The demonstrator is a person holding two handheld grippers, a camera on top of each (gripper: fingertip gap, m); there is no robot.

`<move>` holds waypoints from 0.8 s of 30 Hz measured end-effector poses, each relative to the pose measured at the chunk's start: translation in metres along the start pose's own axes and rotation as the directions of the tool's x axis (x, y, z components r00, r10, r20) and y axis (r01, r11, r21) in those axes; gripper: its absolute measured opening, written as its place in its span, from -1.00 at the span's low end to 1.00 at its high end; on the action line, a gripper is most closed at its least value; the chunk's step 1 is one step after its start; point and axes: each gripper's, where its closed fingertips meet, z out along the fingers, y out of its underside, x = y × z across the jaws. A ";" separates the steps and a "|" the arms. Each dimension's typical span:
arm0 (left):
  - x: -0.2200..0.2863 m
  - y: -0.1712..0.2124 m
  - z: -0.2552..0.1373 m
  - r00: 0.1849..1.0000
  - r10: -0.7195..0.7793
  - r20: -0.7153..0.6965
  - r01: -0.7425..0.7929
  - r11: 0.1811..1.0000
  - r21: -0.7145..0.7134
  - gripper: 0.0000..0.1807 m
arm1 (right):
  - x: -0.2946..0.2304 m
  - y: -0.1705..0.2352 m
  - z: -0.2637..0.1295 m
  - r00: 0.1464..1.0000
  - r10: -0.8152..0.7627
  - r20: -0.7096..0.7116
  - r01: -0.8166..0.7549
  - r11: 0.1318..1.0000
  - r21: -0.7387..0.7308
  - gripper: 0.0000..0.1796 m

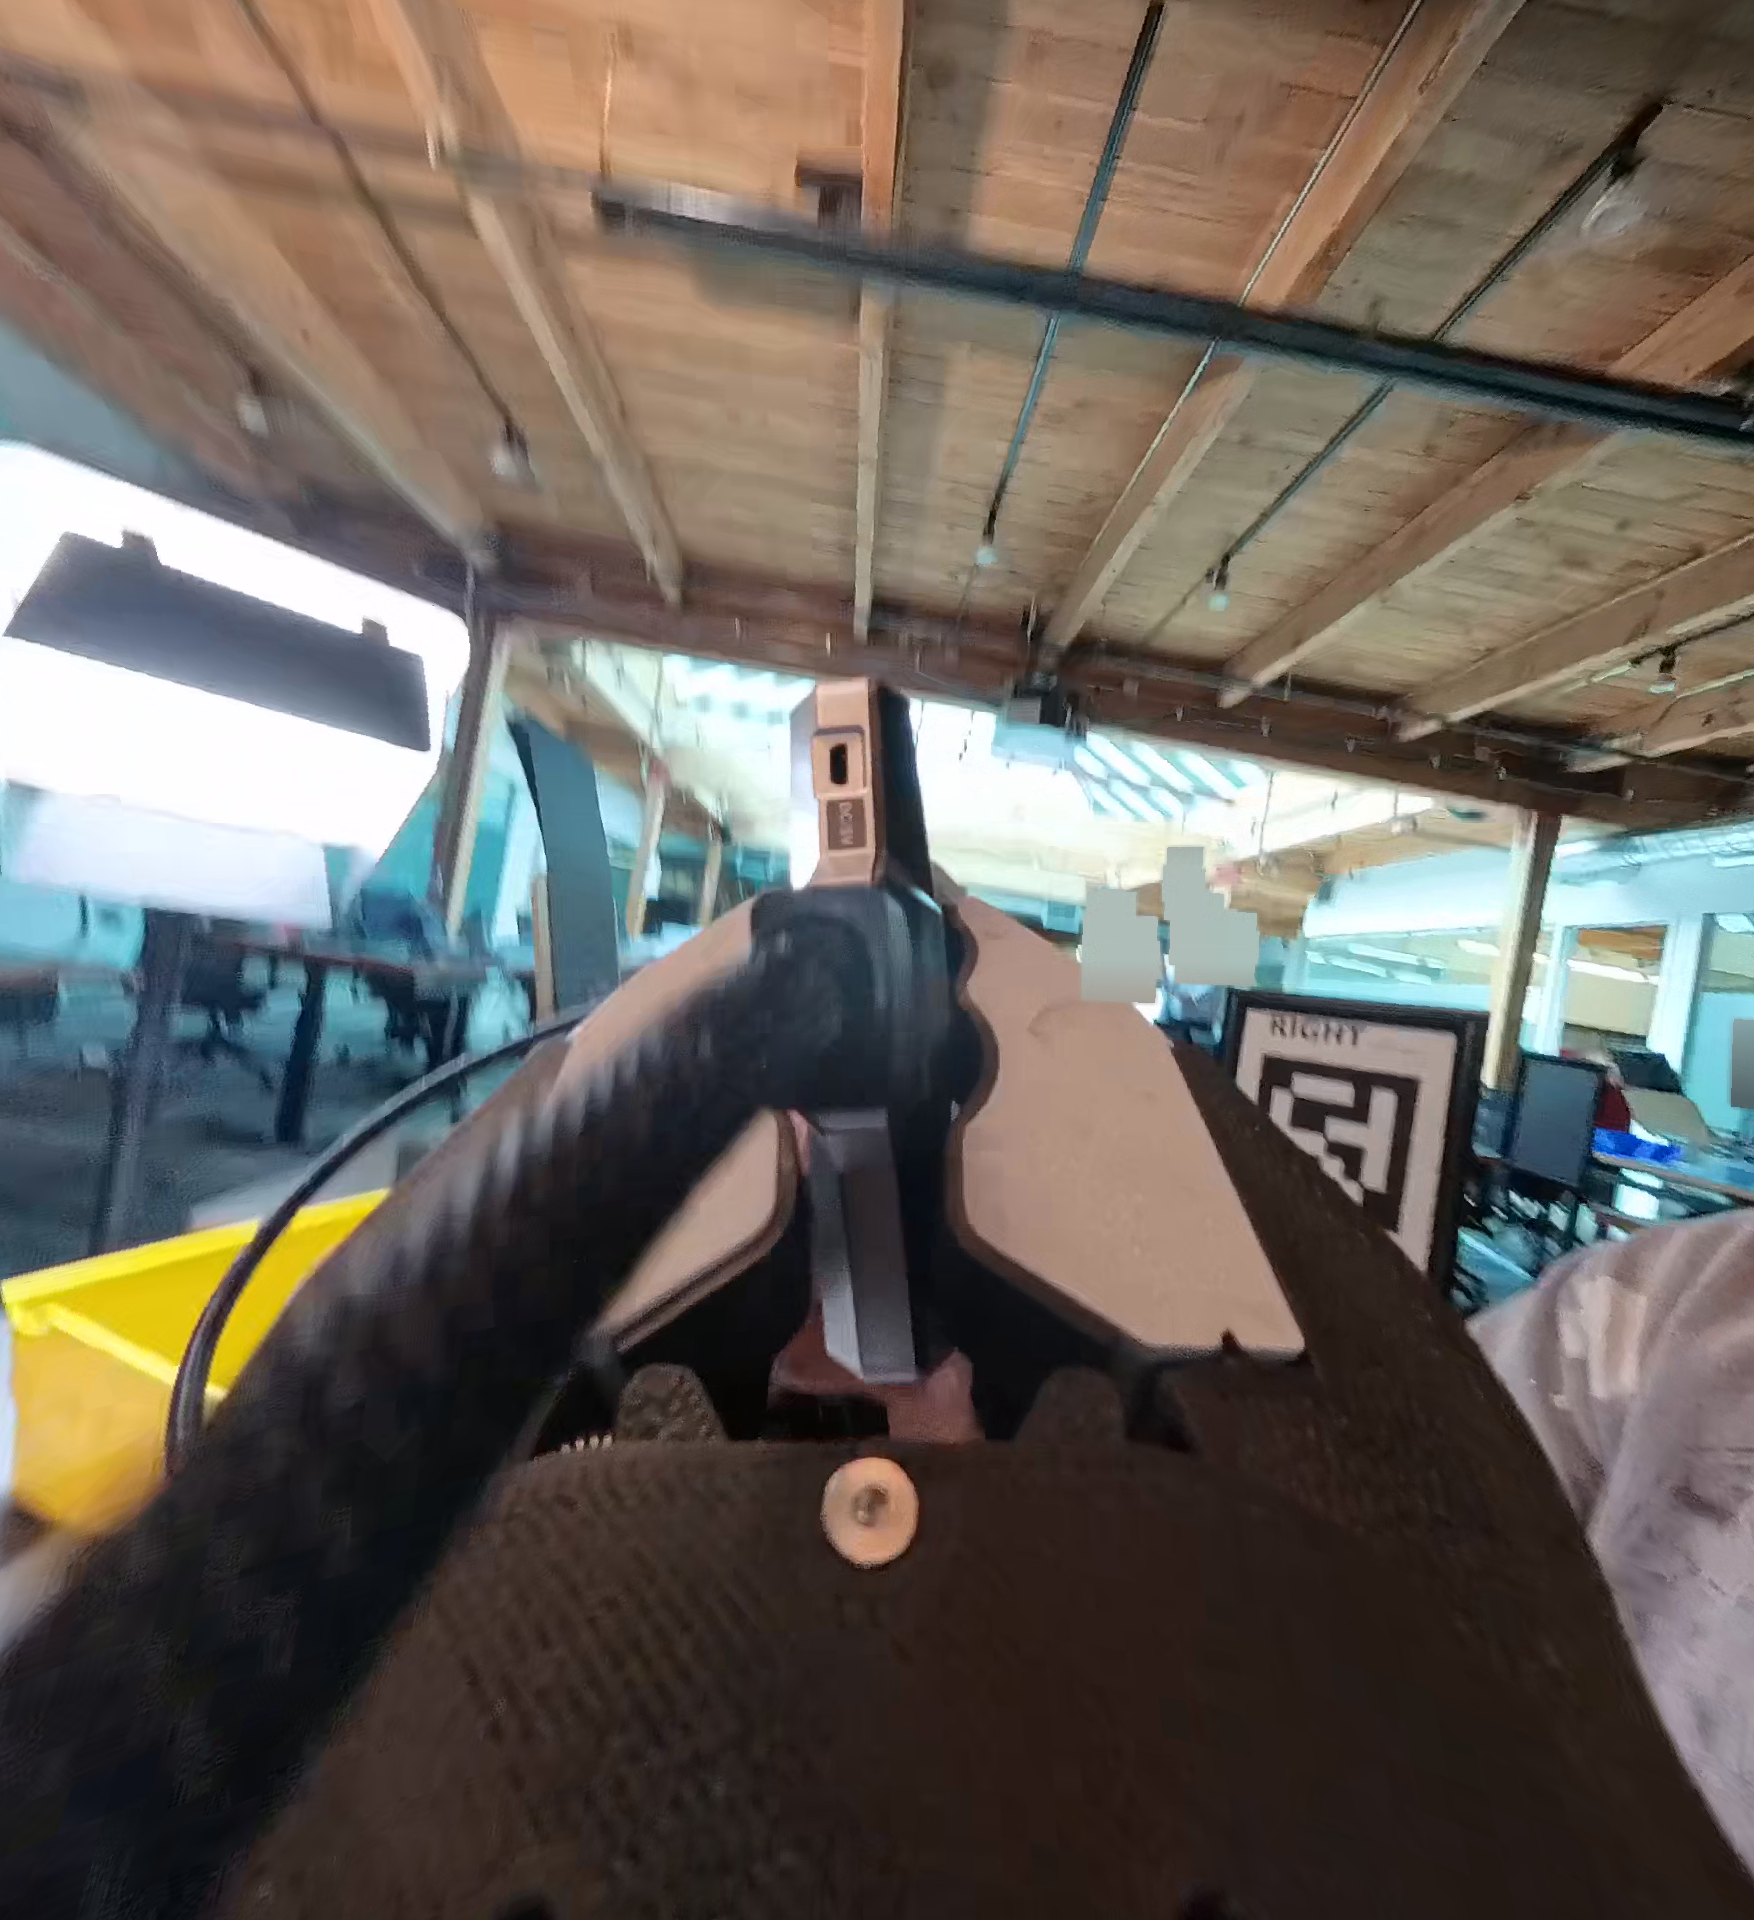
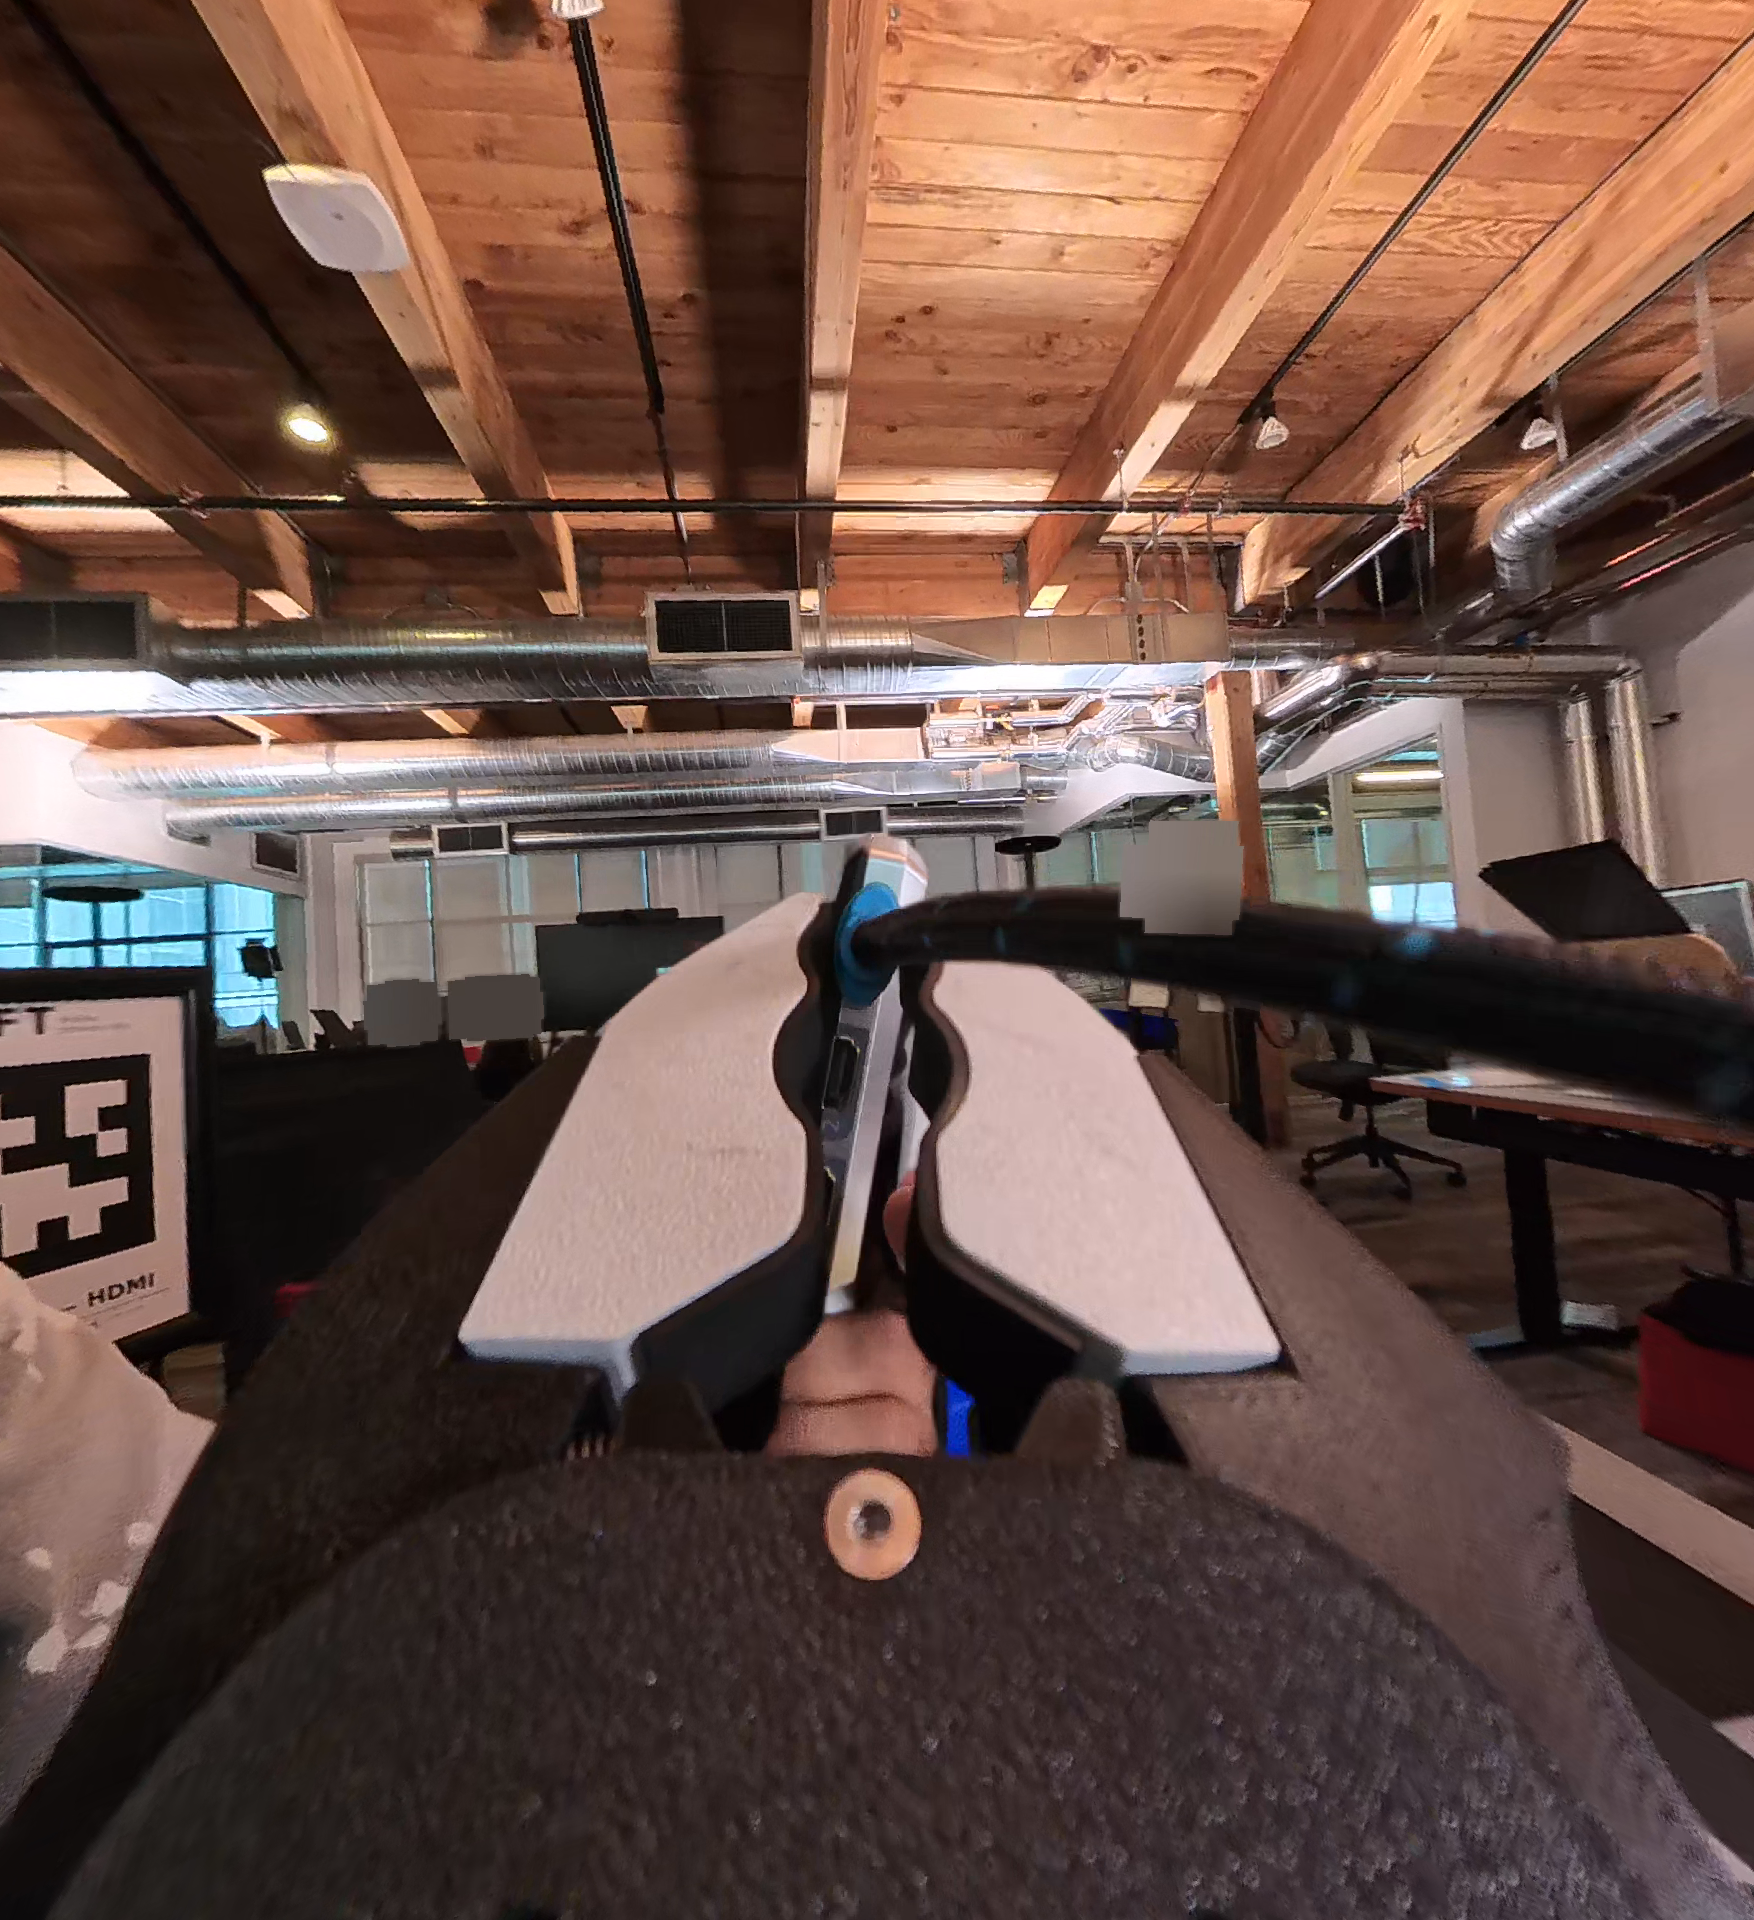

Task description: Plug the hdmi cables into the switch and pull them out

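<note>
We had the switch (image 2: 868, 1101) clamped edge-on in the right gripper (image 2: 857, 1049), raised toward the ceiling, with one black cable (image 2: 1372, 971) plugged in and a port below it free. The left gripper (image 1: 868, 997) was clamped on a plug (image 1: 831, 997) at a second box (image 1: 842, 790). We judged the unplugging was yet to come. What lay in the yellow bin (image 1: 114, 1382) we could not tell

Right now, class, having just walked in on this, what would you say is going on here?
A person holds two handheld grippers, both tilted up toward a wooden ceiling. The left gripper has its jaws shut on a thin bronze-toned switch, with a black braided cable plugged into it. The right gripper is shut on a silver switch, with a blue-collared black cable plugged in near its top. Both cables are still in.
</note>
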 end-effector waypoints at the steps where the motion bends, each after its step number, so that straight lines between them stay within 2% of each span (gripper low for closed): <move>1: -0.004 0.007 0.002 0.999 -0.046 0.007 0.046 0.996 -0.079 -0.72 | 0.003 -0.002 -0.003 1.000 0.001 -0.009 -0.001 1.000 -0.005 -0.88; 3: -0.008 0.018 0.001 0.996 -0.085 0.033 0.090 0.974 -0.209 -0.70 | 0.008 -0.005 -0.006 1.000 0.002 -0.020 -0.003 1.000 -0.018 -0.88; 6: -0.009 0.013 -0.004 0.996 -0.055 0.073 0.072 0.964 -0.255 -0.67 | 0.009 -0.013 -0.011 0.999 -0.020 -0.026 0.019 0.999 -0.027 -0.87; 8: -0.002 0.014 -0.009 0.996 -0.058 0.067 0.078 0.934 -0.348 -0.63 | 0.008 -0.021 -0.014 0.999 -0.030 -0.019 0.029 0.999 -0.021 -0.88; 10: 0.009 0.030 -0.022 0.994 -0.080 0.074 0.107 0.835 -0.539 -0.61 | 0.006 -0.026 -0.016 0.999 -0.036 -0.013 0.036 0.999 -0.019 -0.88; 12: 0.027 0.050 -0.043 0.998 -0.052 0.026 0.055 0.691 -0.721 -0.67 | 0.004 -0.031 -0.017 0.999 -0.032 -0.005 0.032 0.999 -0.013 -0.88; 14: 0.043 0.056 -0.061 0.998 0.033 -0.044 -0.055 0.580 -0.813 -0.69 | 0.003 -0.036 -0.019 0.999 -0.032 -0.004 0.032 0.999 -0.018 -0.88; 15: 0.048 0.052 -0.066 0.993 0.095 -0.067 -0.109 0.561 -0.821 -0.69 | 0.004 -0.038 -0.021 0.999 -0.039 -0.010 0.039 0.999 -0.026 -0.88; 19: 0.068 0.011 -0.070 0.969 0.229 -0.089 -0.218 0.638 -0.738 -0.70 | 0.006 -0.035 -0.023 0.997 -0.076 -0.034 0.072 0.993 -0.098 -0.88; 22: 0.057 -0.017 -0.064 0.942 0.336 -0.005 -0.261 0.721 -0.642 -0.70 | 0.006 -0.028 -0.021 0.994 -0.104 -0.034 0.097 0.983 -0.158 -0.88; 24: 0.037 -0.020 -0.060 0.934 0.352 0.058 -0.244 0.750 -0.615 -0.68 | 0.005 -0.025 -0.021 0.993 -0.114 -0.027 0.107 0.976 -0.189 -0.89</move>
